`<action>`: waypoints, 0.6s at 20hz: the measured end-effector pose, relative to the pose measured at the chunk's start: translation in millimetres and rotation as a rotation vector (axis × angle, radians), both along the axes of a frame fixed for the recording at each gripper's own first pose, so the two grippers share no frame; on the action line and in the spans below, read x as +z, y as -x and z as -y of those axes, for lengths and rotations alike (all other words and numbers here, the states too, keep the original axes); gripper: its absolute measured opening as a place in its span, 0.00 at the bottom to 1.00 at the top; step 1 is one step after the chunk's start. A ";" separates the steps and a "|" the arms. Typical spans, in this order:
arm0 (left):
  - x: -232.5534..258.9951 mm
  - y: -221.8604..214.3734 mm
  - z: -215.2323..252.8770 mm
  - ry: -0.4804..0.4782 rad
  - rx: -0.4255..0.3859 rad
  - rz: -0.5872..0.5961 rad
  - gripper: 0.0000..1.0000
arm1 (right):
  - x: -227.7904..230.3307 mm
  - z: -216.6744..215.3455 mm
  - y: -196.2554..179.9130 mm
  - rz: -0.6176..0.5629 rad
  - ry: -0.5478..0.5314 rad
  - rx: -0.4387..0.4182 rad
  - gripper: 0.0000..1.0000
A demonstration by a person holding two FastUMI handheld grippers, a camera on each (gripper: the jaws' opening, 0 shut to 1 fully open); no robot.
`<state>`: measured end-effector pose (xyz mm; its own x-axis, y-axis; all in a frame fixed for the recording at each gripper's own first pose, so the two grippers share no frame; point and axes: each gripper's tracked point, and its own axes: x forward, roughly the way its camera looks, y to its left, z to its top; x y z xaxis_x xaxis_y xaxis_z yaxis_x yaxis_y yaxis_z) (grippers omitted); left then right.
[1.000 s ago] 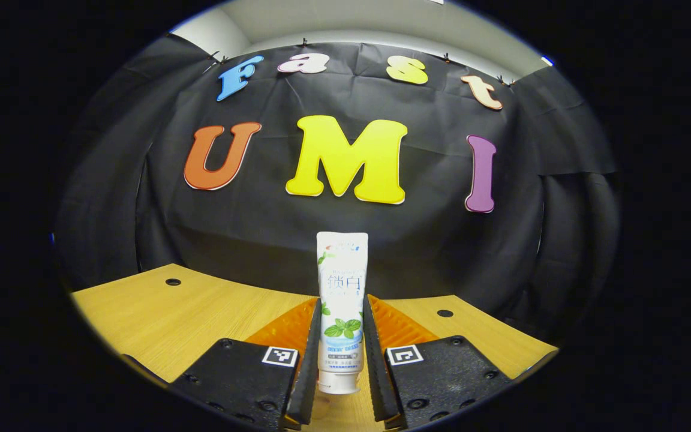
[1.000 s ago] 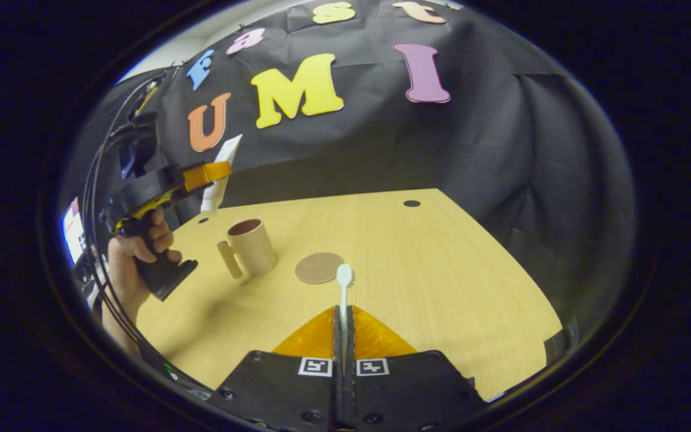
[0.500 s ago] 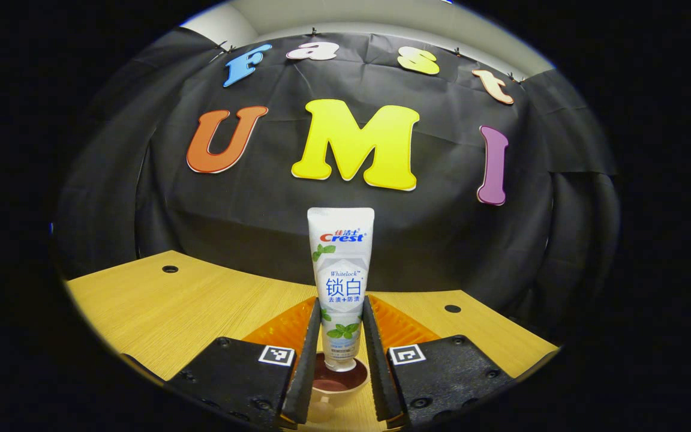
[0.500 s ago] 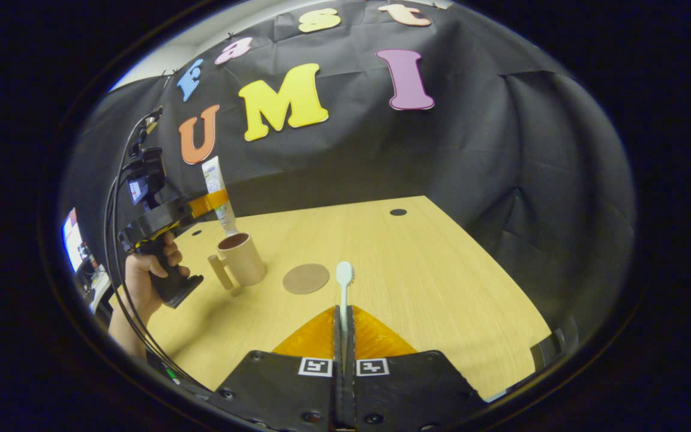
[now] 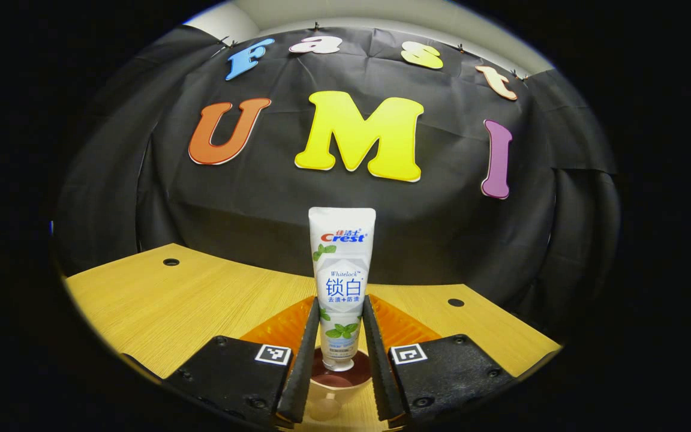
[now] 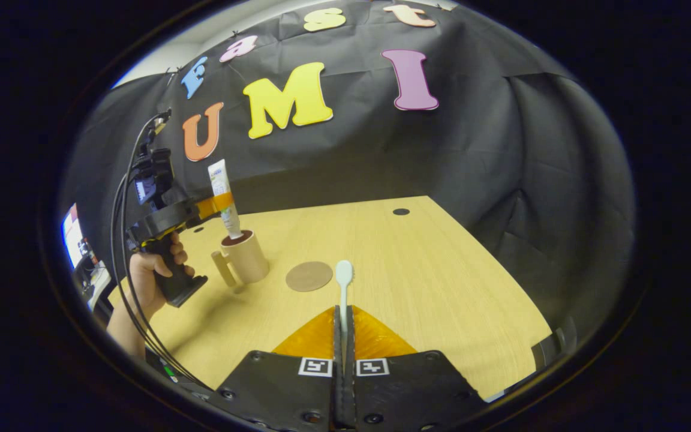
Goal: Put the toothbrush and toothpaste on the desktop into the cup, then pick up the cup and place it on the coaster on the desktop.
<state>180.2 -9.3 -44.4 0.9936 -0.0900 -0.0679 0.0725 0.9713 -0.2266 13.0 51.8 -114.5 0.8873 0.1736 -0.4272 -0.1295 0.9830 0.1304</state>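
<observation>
Over the last second we have brought the toothpaste (image 5: 342, 282) from well above the worktop (image 5: 159, 300) to directly over the cup (image 5: 336, 384), and its cap end now dips just inside the cup's mouth, where a second ago there was only bare wood beneath it. Seen from the right gripper view, the tube (image 6: 224, 198) has swung from a slant to nearly upright, with its cap at the cup (image 6: 243, 257) rim. We judge that the first insertion is nearly done: what remains is to loosen the grip so the tube drops in.

Our left gripper (image 5: 341, 354) has its fingers closed part-way, pressing on both sides of the tube's lower half. Our right gripper (image 6: 343, 342) holds its fingers almost fully together, pinching the thin handle of the toothbrush (image 6: 344, 288), whose head points forward over the worktop; it has barely moved in that second and waits well apart from the cup.

The toothpaste is a white squeeze tube with a green leaf print, flat crimped end up and small cap down. The cup is a tan mug with a dark brownish inside and a side handle (image 6: 221, 269), standing upright. The round brown coaster (image 6: 309, 276) lies flat just beside the cup, between it and the toothbrush head, with nothing on it yet
</observation>
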 end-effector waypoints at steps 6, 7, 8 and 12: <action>3.8 4.2 -5.6 -0.034 0.013 0.029 0.52 | -4.3 -18.7 -7.0 0.016 0.028 0.060 0.00; 5.7 7.2 -4.1 -0.035 -0.001 0.029 0.55 | -0.2 -27.4 -12.2 0.033 0.034 0.079 0.00; 5.3 12.7 -5.4 -0.033 -0.004 0.026 0.64 | 4.3 -34.7 -16.0 0.051 0.040 0.097 0.00; 15.8 37.7 -44.2 -0.027 0.073 0.060 1.00 | 28.8 -78.6 -39.1 0.152 0.046 0.191 0.00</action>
